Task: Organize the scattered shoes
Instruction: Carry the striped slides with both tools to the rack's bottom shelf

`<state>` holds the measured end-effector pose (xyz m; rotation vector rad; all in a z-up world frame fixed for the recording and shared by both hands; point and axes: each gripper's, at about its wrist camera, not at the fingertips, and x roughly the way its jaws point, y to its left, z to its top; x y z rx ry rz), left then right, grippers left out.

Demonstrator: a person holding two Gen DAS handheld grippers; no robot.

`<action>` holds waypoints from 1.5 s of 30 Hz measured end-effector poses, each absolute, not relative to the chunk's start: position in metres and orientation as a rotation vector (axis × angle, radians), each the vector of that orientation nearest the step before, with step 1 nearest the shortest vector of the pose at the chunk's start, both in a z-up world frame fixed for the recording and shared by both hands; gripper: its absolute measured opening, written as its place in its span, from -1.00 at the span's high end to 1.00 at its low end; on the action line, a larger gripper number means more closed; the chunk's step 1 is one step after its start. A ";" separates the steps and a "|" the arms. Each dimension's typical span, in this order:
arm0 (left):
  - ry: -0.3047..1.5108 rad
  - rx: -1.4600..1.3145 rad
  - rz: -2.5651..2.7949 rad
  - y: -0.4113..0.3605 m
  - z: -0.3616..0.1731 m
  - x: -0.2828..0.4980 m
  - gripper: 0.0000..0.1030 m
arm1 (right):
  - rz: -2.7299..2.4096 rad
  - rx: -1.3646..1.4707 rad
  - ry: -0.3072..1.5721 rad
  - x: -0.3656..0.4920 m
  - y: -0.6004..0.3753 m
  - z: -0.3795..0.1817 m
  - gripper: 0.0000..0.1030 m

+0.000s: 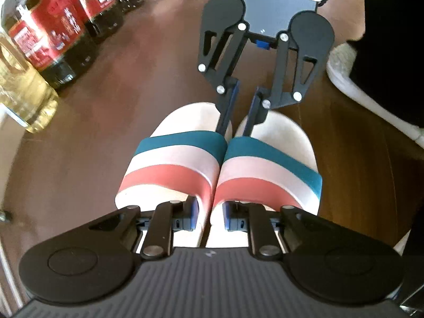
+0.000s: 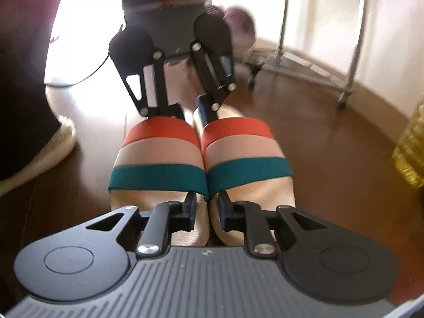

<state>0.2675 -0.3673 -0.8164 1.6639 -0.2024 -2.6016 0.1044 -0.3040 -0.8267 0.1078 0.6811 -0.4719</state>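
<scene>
Right now two striped slippers are lying side by side, touching along their inner edges, on the dark wooden floor [image 1: 92,122], and both tools are gripping that shared seam from opposite ends. Facing the red-band end, the left tool [image 1: 208,216] is clenching the inner walls of the left slipper [image 1: 175,159] and the right slipper [image 1: 267,164] together; from the teal-band end, the right tool [image 2: 207,210] is closing on the same pair of inner walls, fingers pressing them. Their long axis is running straight from one tool to the other, so any coming lift or slide will probably have to follow that line with both hands moving as one. Bottles [image 1: 53,39] are standing in a row near one side of the pair, and a metal rack [image 2: 344,53] is standing well apart, beyond the left tool. A person's dark clothing [image 1: 392,39] is crowding the other side.
</scene>
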 end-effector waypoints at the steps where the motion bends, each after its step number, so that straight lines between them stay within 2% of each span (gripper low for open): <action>1: -0.220 1.664 -2.594 -0.370 -0.809 0.263 0.62 | -0.476 0.098 0.673 0.102 -0.305 -0.822 0.70; 10: -0.373 1.717 -2.534 -0.401 -0.771 0.224 0.61 | -0.569 0.069 0.608 0.078 -0.325 -0.797 0.70; 20: -0.621 1.790 -2.384 -0.496 -0.750 0.261 0.59 | -0.713 0.004 0.536 0.121 -0.413 -0.786 0.70; 26: -0.628 1.855 -2.287 -0.569 -0.774 0.313 0.59 | -0.749 0.024 0.548 0.189 -0.495 -0.803 0.71; 28: -0.615 1.865 -2.262 -0.590 -0.784 0.329 0.57 | -0.755 0.047 0.561 0.211 -0.521 -0.810 0.84; 33: -0.561 1.819 -2.281 -0.626 -0.788 0.360 0.55 | -0.778 0.111 0.588 0.250 -0.569 -0.815 0.88; 35: -0.547 1.794 -2.293 -0.639 -0.788 0.371 0.49 | -0.780 0.112 0.597 0.259 -0.582 -0.814 0.88; 37: -0.525 1.784 -2.291 -0.648 -0.788 0.377 0.29 | -0.772 0.123 0.606 0.268 -0.602 -0.807 0.88; 38: -0.482 1.782 -2.285 -0.656 -0.787 0.380 0.27 | -0.765 0.131 0.613 0.271 -0.609 -0.804 0.89; 39: -0.423 1.787 -2.266 -0.664 -0.785 0.382 0.16 | -0.756 0.137 0.622 0.273 -0.613 -0.802 0.90; 40: -0.425 1.782 -2.214 -0.666 -0.783 0.383 -0.04 | -0.742 0.143 0.636 0.276 -0.618 -0.800 0.90; 42: -0.504 1.744 -2.084 -0.661 -0.780 0.386 -0.30 | -0.720 0.143 0.665 0.283 -0.625 -0.796 0.89; 44: -0.531 1.697 -1.993 -0.653 -0.777 0.389 -0.31 | -0.711 0.133 0.683 0.286 -0.624 -0.795 0.84; 45: -0.501 1.657 -1.920 -0.649 -0.775 0.392 -0.30 | -0.710 0.122 0.694 0.285 -0.621 -0.794 0.73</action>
